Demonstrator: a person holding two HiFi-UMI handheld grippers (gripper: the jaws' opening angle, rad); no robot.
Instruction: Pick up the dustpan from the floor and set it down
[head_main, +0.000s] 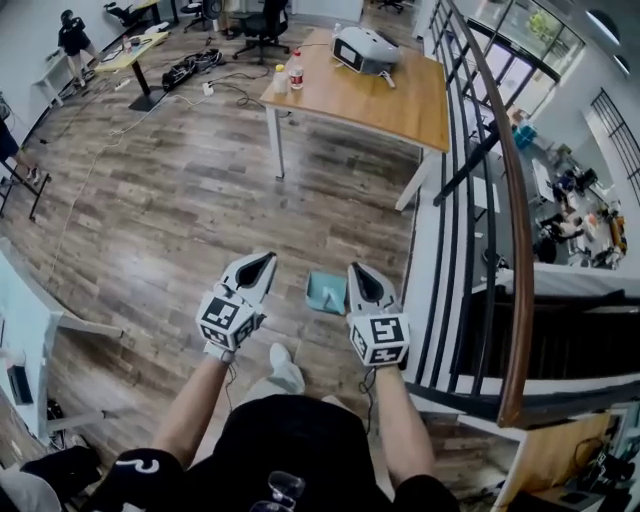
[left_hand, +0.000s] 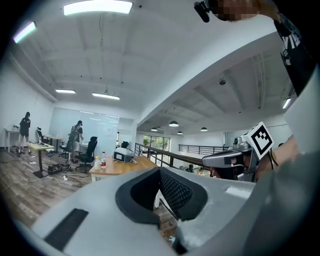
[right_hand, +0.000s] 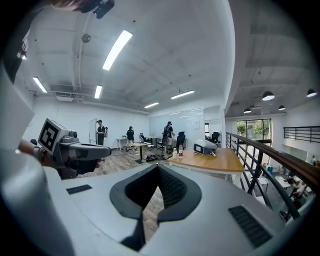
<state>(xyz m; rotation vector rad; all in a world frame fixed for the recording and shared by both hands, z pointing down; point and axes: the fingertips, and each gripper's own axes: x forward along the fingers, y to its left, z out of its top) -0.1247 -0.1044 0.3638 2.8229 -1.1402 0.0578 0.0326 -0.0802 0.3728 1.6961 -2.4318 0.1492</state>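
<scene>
A small teal dustpan (head_main: 325, 292) lies on the wooden floor, seen in the head view between my two grippers and just beyond their tips. My left gripper (head_main: 267, 258) is held out level to the dustpan's left, jaws shut and empty. To the dustpan's right, my right gripper (head_main: 355, 268) is also shut with nothing in it. In the left gripper view the left gripper (left_hand: 160, 170) points across the room, with the right gripper (left_hand: 234, 159) beside it. The right gripper view shows the right gripper (right_hand: 159, 166) closed and the left gripper (right_hand: 75, 150) at its left.
A metal railing with a wooden handrail (head_main: 505, 210) runs along the right, close to the dustpan. A wooden table (head_main: 400, 105) with a white device (head_main: 365, 48) and bottles (head_main: 288, 74) stands ahead. My shoe (head_main: 286, 368) is below the dustpan. A white desk (head_main: 35, 305) is at left.
</scene>
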